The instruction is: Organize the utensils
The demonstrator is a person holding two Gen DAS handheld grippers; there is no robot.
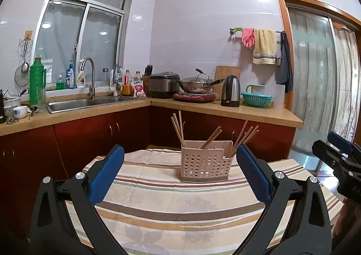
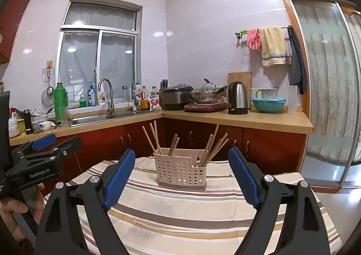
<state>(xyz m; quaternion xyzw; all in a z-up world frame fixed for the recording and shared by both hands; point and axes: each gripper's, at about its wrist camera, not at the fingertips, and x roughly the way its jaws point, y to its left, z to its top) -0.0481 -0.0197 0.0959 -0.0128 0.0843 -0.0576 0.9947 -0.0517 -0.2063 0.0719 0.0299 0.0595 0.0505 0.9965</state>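
A pink perforated utensil holder (image 1: 205,162) (image 2: 179,171) stands on a table covered by a striped cloth (image 1: 171,205) (image 2: 180,212). Several wooden chopsticks (image 1: 178,128) (image 2: 153,137) stick up from its compartments, leaning left and right. My left gripper (image 1: 180,160) is open and empty, held above the cloth in front of the holder. My right gripper (image 2: 181,160) is open and empty, also in front of the holder. The right gripper shows at the right edge of the left wrist view (image 1: 336,153). The left gripper shows at the left edge of the right wrist view (image 2: 52,144).
Behind the table runs an L-shaped counter (image 1: 203,106) with red cabinets, a sink (image 1: 74,104), a rice cooker (image 1: 163,84), a wok (image 1: 196,84), a kettle (image 1: 230,90) and a teal basket (image 1: 256,98). A glass sliding door (image 2: 327,88) is at the right.
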